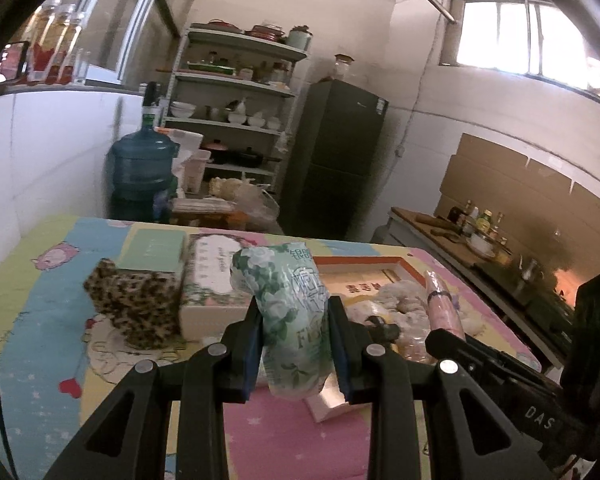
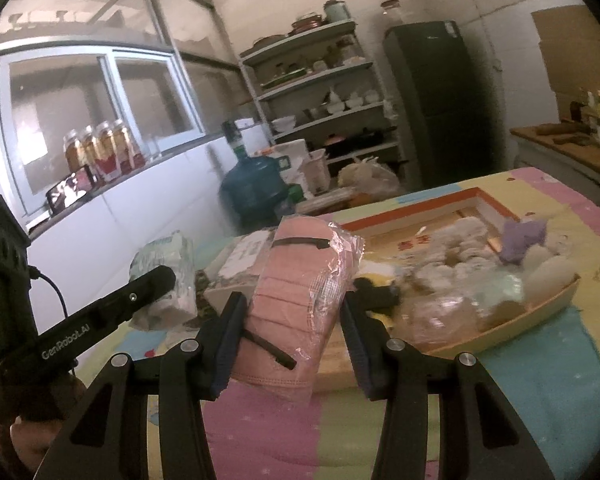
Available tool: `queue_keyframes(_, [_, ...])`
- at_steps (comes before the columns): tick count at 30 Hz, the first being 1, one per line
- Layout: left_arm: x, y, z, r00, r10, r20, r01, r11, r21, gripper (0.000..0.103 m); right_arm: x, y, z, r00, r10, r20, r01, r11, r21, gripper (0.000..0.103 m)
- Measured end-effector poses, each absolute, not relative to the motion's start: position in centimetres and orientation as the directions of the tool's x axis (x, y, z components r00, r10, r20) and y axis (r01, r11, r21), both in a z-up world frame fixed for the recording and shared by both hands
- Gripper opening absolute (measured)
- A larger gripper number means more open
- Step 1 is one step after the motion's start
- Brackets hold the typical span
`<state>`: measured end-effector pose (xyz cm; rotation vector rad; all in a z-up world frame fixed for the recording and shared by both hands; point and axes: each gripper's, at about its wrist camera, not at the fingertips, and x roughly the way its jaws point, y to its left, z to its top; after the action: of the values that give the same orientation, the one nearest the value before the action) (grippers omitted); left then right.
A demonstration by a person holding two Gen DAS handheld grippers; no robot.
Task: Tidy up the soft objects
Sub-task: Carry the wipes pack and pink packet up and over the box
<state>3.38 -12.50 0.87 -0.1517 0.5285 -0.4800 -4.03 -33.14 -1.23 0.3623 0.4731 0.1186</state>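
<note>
Both claws are loaded right now. The left claw (image 1: 296, 334) is clamped on a green floral soft pack (image 1: 290, 312), squeezing it around the waist so it stands up above the table (image 1: 40, 320). The right claw (image 2: 294, 328) is clenched on a pink pack in crinkly plastic wrap (image 2: 300, 292), also lifted off the table.

What could go wrong, as I see it: both packs are squishy and gripped near the middle, so a quick swing could let one slide out or sag sideways. The pink one worries me more, since that wrap looks slick and the loose plastic at the top could snag. The two claws also sit close side by side, so crossing paths could knock one pack into the other.

Around them: a leopard-print block (image 1: 134, 308) with a mint box (image 1: 154, 254) behind it, and a white floral box (image 1: 214, 280) just beside that. On the right, a shallow tray (image 2: 540, 312) is heaped with fluffy white stuff and a purple soft piece (image 2: 522, 240), next to an orange-rimmed box (image 2: 488, 200). The tray is already full, so dropping anything there risks pushing things over the rim. Both packs also hide the table directly ahead.
</note>
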Motion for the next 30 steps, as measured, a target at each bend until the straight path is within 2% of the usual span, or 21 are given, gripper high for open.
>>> queue_keyframes(22, [5.2, -21.7, 0.4, 0.68, -0.572, -0.459, 0.516, 0.818, -0.254, 0.031, -5.2, -42.7, -0.7, 0.913, 0.028, -0.407, 0.124, 0.931, 0.343, 0.049])
queue_keyframes(30, [7.9, -24.8, 1.2, 0.637, -0.608, -0.474, 0.549, 0.789, -0.275, 0.031, -3.2, -45.9, 0.4, 0.905, 0.057, -0.422, 0.092, 0.941, 0.325, 0.049])
